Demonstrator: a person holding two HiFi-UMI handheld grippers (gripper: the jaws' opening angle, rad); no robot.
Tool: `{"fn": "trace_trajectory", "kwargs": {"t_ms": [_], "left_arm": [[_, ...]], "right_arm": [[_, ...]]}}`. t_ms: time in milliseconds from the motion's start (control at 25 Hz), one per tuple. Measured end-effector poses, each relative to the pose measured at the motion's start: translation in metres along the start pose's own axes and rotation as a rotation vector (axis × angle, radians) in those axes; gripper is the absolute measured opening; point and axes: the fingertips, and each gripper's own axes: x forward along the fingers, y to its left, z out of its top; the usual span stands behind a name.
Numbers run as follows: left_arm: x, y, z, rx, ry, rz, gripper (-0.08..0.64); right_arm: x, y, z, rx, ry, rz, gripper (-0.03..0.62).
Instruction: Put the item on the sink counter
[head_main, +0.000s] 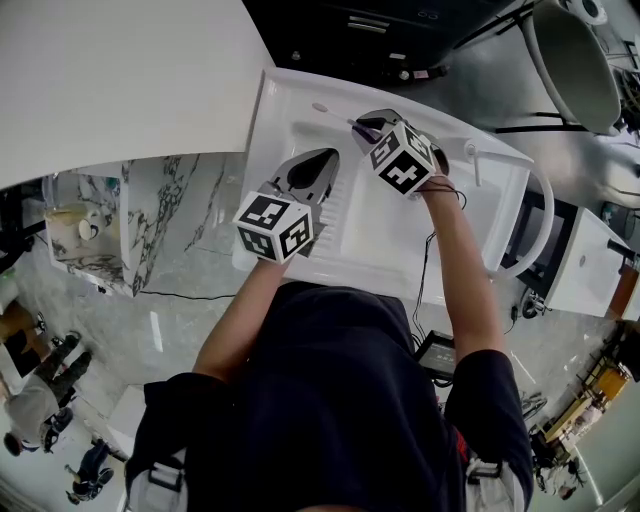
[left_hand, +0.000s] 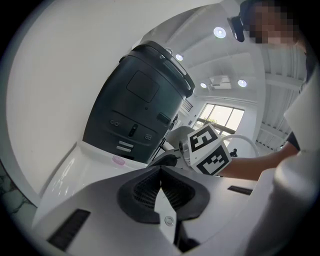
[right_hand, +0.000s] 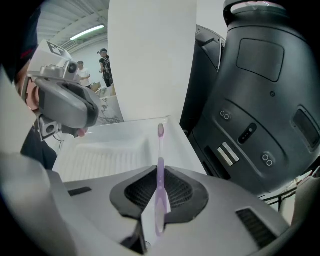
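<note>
My right claw pinches the toothbrush by its handle. It looks light, stiff and slick, so I judge a mid-handle grip best. My left claw is closed and empty.

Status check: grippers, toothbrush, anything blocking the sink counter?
Left gripper shut, empty. Right gripper shut on purple toothbrush, brush end out over sink counter. Nothing visible in its way.

White sink counter, ribbed basin
</note>
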Motion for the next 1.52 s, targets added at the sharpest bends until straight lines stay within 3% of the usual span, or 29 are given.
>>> {"fn": "trace_trajectory", "kwargs": {"t_ms": [640,1520], "left_arm": [[-0.003,0.009,-0.006,-0.023,0.013,0.024,0.011],[-0.004,0.018,-0.011,-0.033,0.028,0.045,0.011]], "right_arm": [[0.036,-0.011,-0.025,-0.057,0.11,0.018,0.063],[0.057,-0.013,-0.046,-0.065,0.154,-0.006,0.064]]}}
